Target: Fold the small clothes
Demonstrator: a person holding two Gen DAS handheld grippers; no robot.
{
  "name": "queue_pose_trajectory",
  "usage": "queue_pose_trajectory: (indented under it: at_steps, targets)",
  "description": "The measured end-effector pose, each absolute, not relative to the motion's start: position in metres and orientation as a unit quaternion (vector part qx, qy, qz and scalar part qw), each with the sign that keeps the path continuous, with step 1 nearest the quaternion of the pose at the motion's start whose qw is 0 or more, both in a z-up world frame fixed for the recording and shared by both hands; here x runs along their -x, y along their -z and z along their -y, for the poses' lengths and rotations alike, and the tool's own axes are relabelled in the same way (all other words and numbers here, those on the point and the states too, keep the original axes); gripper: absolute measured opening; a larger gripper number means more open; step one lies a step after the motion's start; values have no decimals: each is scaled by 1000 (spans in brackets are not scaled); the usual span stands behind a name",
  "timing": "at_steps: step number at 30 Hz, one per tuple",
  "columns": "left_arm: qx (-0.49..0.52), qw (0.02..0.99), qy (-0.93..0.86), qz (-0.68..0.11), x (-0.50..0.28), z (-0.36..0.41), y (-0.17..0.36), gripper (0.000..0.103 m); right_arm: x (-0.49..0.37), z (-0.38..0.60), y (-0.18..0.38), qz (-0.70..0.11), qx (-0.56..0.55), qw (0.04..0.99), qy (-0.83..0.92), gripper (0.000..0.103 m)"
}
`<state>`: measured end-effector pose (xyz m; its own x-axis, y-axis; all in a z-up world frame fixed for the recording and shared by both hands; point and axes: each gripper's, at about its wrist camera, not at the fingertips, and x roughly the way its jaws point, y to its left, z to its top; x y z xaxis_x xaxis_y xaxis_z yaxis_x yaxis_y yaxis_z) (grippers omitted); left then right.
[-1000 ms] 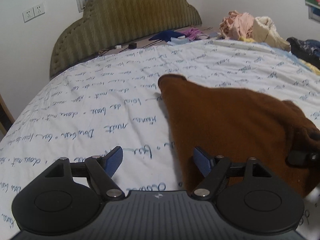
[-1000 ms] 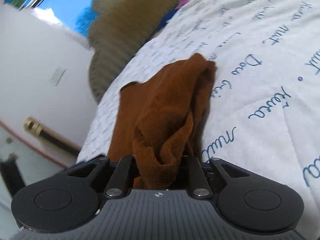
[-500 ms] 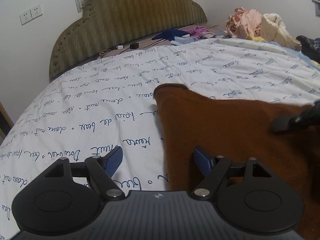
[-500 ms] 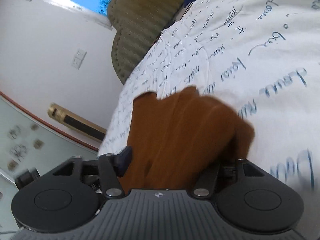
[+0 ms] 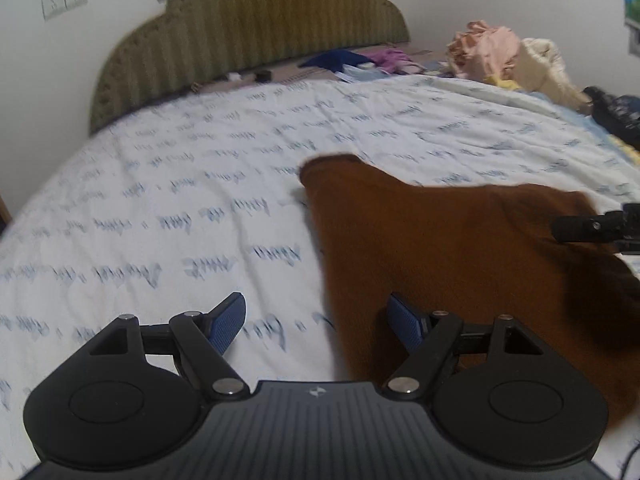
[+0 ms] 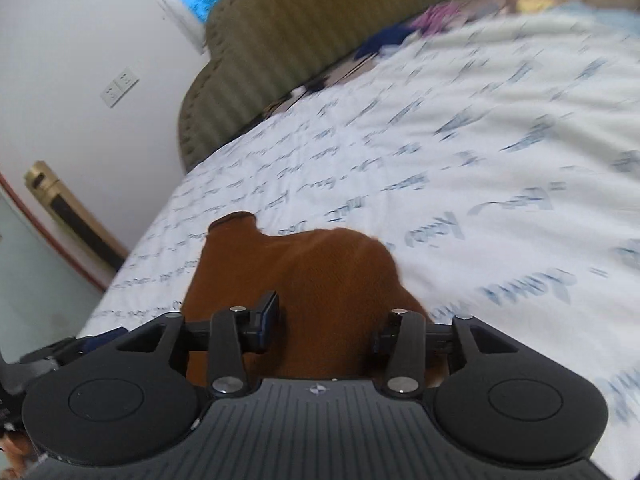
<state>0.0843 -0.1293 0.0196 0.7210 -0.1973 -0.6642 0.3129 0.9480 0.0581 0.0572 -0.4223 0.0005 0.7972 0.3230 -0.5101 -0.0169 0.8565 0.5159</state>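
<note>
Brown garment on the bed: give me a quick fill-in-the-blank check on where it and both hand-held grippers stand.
1. The garment lying on the bedsheet is ____ in colour.
2. The left hand-held gripper has its jaws ____, with nothing pinched between them.
3. The right hand-held gripper hangs over the garment, its jaws opening and its pads ____ the cloth.
4. The pile of clothes sits near the ____ of the bed.

Missing words: brown; open; clear of; headboard

Bed (image 5: 200, 184): white script-printed cover. Brown garment (image 5: 460, 256) lies flat directly ahead of the right claw (image 6: 324, 324). Farther off, apparently loose clothes (image 5: 504, 52).
</note>
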Motion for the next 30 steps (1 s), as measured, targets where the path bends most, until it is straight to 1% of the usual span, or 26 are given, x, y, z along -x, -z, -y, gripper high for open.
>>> queue_pose_trajectory:
  at_steps: [1, 2, 4, 7, 9, 10, 11, 13, 15, 16, 18, 19, 20, 22, 23, 24, 25, 26, 28, 30]
  targets:
    - [-85, 922, 142, -350, -81, 130, -17, 78, -45, 420, -3, -300, -246, 918, -84, 58]
    - [-93, 923, 142, -346, -77, 131, -14, 78, -30, 419, -6, -299, -244, 919, -81, 63]
    - [-115, 927, 128, -334, -73, 135, -9, 78, -9, 416, -4, -299, -242, 920, -80, 63]
    - [-104, 927, 133, -335, -67, 130, -16, 78, 3, 412, 3, -319, -235, 917, -36, 68]
    - [-97, 928, 150, -327, -55, 122, -23, 78, 21, 415, -2, -301, -246, 921, -23, 69]
    - [-96, 928, 158, -324, -48, 117, -25, 78, 31, 417, -4, -290, -266, 919, -31, 71]
    - [-96, 927, 166, -322, -41, 112, -25, 79, 40, 418, -6, -281, -284, 916, -43, 76]
    - [-99, 921, 194, -324, -26, 102, -23, 80, 56, 416, -7, -272, -299, 912, -66, 82]
    - [-107, 917, 218, -317, -9, 93, -20, 80, 61, 407, -6, -282, -292, 912, -66, 83]
    - [-118, 915, 228, -310, -1, 91, -18, 80, 61, 402, -5, -291, -285, 911, -65, 81]
    - [-152, 913, 244, -290, 16, 90, -16, 82, 59, 396, 0, -302, -280, 910, -51, 71]
    - [-170, 911, 253, -277, 25, 92, -15, 83, 58, 395, 3, -306, -286, 907, -48, 58]
    - [-187, 909, 261, -266, 32, 93, -14, 83, 58, 395, 5, -306, -297, 903, -46, 49]
    - [-228, 902, 270, -246, 42, 102, -11, 83, 56, 396, 7, -300, -315, 899, -47, 43]
    - [-243, 901, 269, -237, 45, 107, -10, 83, 58, 394, 7, -298, -320, 899, -45, 38]
    - [-254, 902, 264, -227, 47, 111, -8, 83, 57, 393, 7, -296, -320, 899, -41, 35]
    - [-261, 905, 254, -220, 46, 116, -7, 83, 57, 392, 5, -294, -319, 900, -40, 30]
    - [-262, 908, 242, -220, 43, 118, -6, 83, 56, 392, 5, -292, -320, 900, -39, 25]
    - [-248, 915, 217, -234, 29, 121, -4, 84, 56, 392, 4, -285, -327, 900, -40, 21]
    - [-217, 924, 187, -252, 17, 115, -5, 85, 58, 391, 3, -276, -340, 898, -47, 18]
